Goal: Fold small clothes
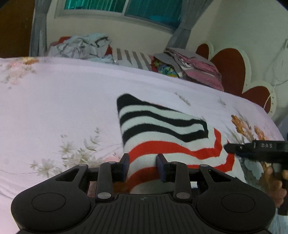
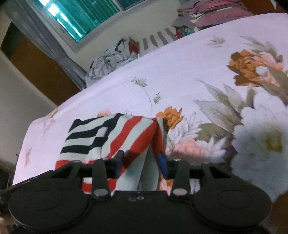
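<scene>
Partly folded, the small knit garment striped black, red and white (image 1: pixel 162 133) lies on the floral bedsheet (image 1: pixel 63 100), both claws, left (image 1: pixel 143 167) and right (image 2: pixel 142 162), spread around its near edge, further folds apparently remaining.

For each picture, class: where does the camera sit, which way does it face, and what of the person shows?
Left wrist: rides the left gripper, facing across the bed toward the window; the right gripper and hand show.
Right wrist: rides the right gripper, tilted, facing the same way.
Shared: striped garment, window, clothes pile.
</scene>
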Action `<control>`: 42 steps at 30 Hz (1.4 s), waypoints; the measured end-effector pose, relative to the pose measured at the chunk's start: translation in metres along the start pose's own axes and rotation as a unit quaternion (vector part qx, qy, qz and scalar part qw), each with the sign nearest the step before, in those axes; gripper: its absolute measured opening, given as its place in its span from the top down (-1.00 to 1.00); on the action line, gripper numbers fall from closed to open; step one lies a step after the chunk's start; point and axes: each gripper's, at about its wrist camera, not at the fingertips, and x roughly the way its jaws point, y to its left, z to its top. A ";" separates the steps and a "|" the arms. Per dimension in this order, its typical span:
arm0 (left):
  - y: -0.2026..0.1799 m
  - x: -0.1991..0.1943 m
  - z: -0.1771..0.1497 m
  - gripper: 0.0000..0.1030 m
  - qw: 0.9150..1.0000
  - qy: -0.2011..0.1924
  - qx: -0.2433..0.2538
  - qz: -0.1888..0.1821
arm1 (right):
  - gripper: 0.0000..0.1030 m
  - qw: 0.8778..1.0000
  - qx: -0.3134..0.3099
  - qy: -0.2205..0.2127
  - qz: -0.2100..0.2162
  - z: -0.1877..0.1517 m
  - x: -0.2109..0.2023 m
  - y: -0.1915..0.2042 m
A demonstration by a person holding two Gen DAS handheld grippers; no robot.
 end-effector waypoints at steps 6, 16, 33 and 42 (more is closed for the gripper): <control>-0.028 0.013 -0.003 0.38 0.997 0.021 0.070 0.027 | 0.82 0.982 -0.168 -0.021 -0.079 -0.021 0.013 0.023; -0.063 -0.009 0.020 0.38 0.987 -0.012 0.157 0.027 | 0.59 0.979 -0.168 -0.071 -0.093 -0.001 -0.007 0.038; -0.043 -0.067 -0.043 0.38 0.992 0.030 0.126 0.010 | 0.61 0.951 -0.305 0.005 -0.050 -0.063 -0.076 0.092; -0.044 -0.064 -0.076 0.38 0.990 0.054 0.123 0.038 | 0.86 0.919 -0.378 0.054 -0.101 -0.123 -0.060 0.100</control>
